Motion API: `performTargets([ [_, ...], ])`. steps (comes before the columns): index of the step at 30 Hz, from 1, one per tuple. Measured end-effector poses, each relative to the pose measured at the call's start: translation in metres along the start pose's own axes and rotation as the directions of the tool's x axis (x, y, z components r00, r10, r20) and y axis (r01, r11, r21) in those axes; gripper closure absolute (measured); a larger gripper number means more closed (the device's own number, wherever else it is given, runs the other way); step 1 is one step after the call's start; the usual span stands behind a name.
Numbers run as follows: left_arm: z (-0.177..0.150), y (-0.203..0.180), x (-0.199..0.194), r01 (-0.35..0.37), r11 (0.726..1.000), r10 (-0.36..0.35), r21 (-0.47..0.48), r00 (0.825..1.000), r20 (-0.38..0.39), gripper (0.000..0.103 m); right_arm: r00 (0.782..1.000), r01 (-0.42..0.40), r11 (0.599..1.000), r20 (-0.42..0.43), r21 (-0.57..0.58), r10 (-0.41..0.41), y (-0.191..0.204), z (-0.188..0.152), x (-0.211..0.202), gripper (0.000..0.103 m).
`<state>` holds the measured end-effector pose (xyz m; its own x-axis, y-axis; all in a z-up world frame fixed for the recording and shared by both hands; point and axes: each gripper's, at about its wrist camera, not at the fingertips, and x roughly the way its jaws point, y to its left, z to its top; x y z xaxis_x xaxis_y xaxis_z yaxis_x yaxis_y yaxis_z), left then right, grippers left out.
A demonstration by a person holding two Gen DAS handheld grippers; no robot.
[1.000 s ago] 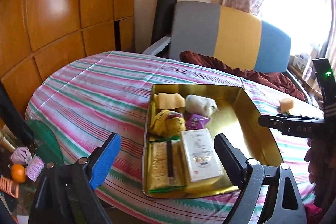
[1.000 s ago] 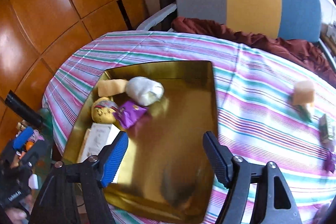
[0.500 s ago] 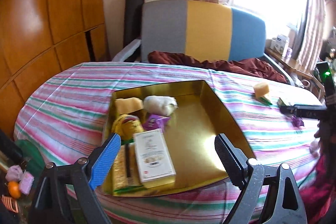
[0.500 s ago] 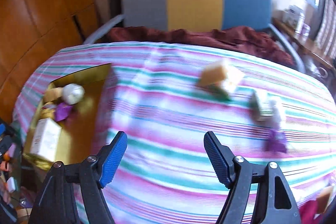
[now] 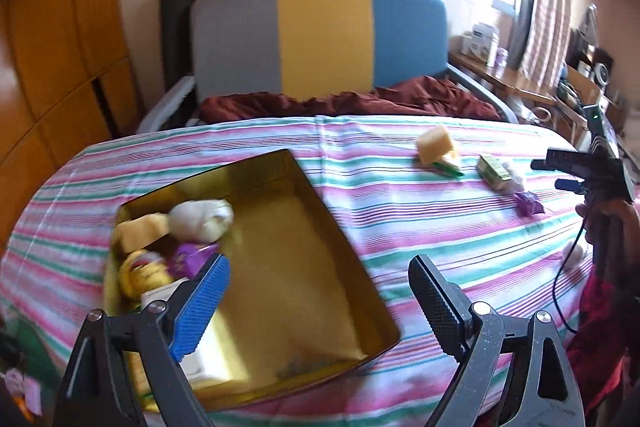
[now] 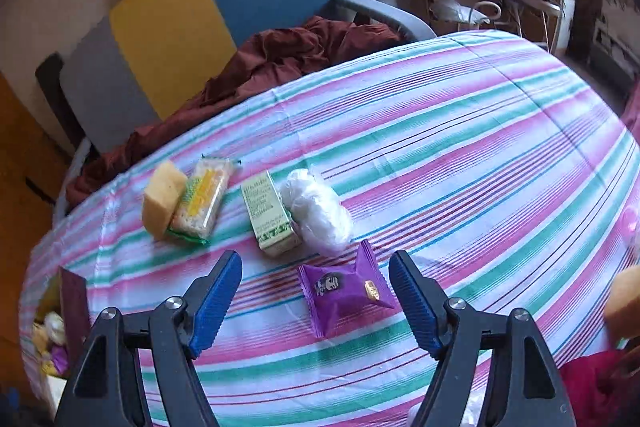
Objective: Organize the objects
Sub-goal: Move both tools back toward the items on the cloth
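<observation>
Presently, the right gripper [image 6: 315, 291] is seen in the lower middle of the right wrist frame with its jaws apart, and a purple snack packet [image 6: 345, 291] lies on the striped tablecloth [image 6: 460, 131] between the blue fingertips [image 6: 216, 297], not pressed by either. Just above it in the frame, a white wrapped bundle [image 6: 318, 211] is found touching a pale green box [image 6: 270, 213], and further left a yellow sponge [image 6: 162, 197] leans against a cracker pack [image 6: 202, 197]. In the left wrist frame, the left gripper [image 5: 318, 301] is held with jaws apart and nothing between them, over a gold tin tray [image 5: 304, 187] at centre left. A second sponge, a white bundle and other packets, blurred, are gathered in the tray's left part.
</observation>
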<state>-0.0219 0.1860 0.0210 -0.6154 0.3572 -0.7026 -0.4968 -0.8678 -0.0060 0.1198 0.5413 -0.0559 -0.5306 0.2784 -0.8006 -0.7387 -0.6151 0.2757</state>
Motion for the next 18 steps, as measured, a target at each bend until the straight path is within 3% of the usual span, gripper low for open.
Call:
performTargets([
  [5,0.034,-0.029,0.036,0.106,0.993,-0.108,-0.048,0.993,-0.049,0.012,0.999,-0.032,0.996,-0.011,0.082,0.033,-0.014,0.003,-0.004,0.026],
  [10,0.064,-0.056,0.084,0.193,0.972,-0.209,-0.130,0.970,-0.121,0.012,0.996,-0.078,0.987,-0.030,0.141,0.083,-0.025,0.004,-0.002,0.026],
  [14,0.084,-0.076,0.121,0.242,0.954,-0.269,-0.177,0.951,-0.150,0.011,0.993,-0.096,0.988,-0.058,0.121,0.103,-0.021,0.003,0.002,0.026],
  [18,0.103,-0.092,0.160,0.281,0.932,-0.322,-0.230,0.931,-0.170,0.002,0.991,-0.112,0.991,-0.067,0.069,0.116,-0.010,0.001,0.002,0.026],
])
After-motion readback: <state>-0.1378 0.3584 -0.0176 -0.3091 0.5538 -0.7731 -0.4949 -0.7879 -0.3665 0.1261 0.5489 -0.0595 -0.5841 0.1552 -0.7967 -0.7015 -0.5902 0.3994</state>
